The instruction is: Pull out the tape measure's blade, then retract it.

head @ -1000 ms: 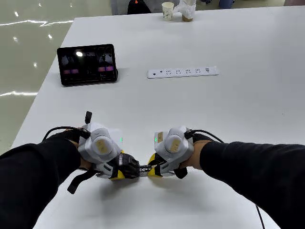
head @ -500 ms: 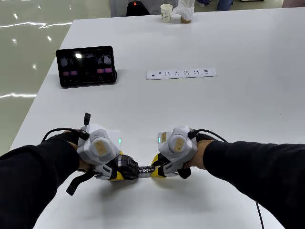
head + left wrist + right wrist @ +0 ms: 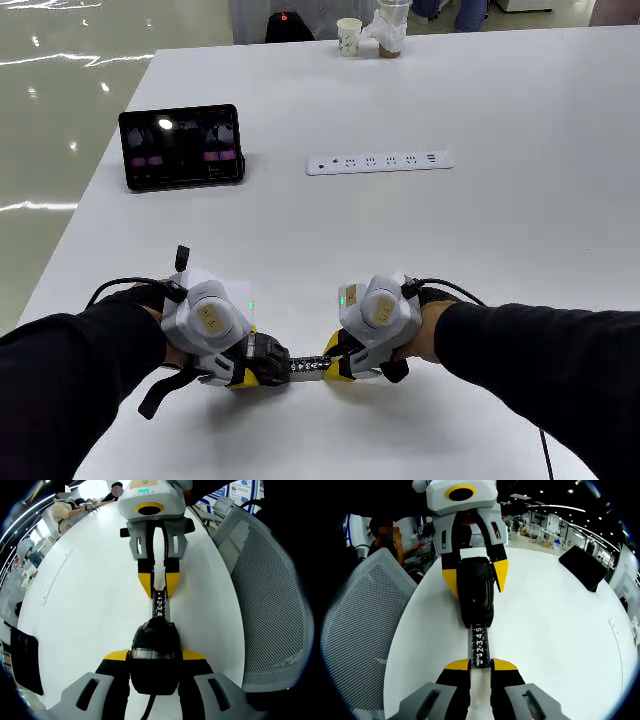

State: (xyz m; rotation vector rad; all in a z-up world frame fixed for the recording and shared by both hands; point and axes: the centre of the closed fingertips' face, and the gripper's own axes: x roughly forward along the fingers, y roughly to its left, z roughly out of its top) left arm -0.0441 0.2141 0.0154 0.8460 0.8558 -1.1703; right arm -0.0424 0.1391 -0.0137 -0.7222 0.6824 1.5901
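The black tape measure case rests low over the white table, with my left gripper shut on it. A short length of numbered blade runs from the case to my right gripper, which is shut on the blade's end. In the left gripper view the case sits between my yellow-tipped jaws, and the blade leads to the right gripper. In the right gripper view the blade passes between my jaws to the case, held by the left gripper.
A dark tablet stands at the left of the table and a white power strip lies in the middle. Paper cups stand at the far edge. A grey mesh chair is close behind the near table edge.
The two grippers have drawn a little apart, and more of the blade shows between them. The head camera has also shifted.
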